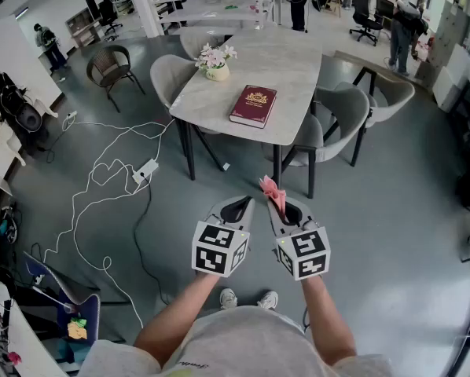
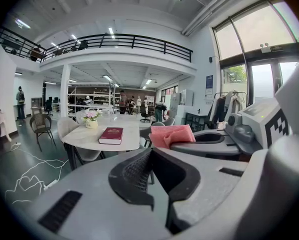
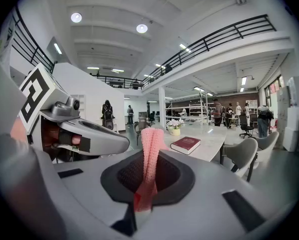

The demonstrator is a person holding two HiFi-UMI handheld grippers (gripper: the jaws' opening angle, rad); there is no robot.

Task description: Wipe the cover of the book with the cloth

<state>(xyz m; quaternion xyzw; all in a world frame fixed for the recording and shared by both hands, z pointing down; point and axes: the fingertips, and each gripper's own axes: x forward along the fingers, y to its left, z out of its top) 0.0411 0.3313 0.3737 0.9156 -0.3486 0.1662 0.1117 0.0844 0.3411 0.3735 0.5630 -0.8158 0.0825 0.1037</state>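
A dark red book (image 1: 253,105) lies flat near the front edge of a light marble table (image 1: 298,77). It also shows far ahead in the left gripper view as the book (image 2: 111,135) and in the right gripper view as the book (image 3: 186,144). My right gripper (image 1: 275,199) is shut on a pink cloth (image 1: 271,191), which sticks up between its jaws as the cloth (image 3: 150,156). My left gripper (image 1: 236,208) hangs beside it, shut, with nothing in it. Both are held over the floor, well short of the table.
A pot of flowers (image 1: 216,61) stands at the table's left end. Grey chairs (image 1: 339,118) ring the table. A white cable and power strip (image 1: 145,170) lie on the floor at left. People stand far off.
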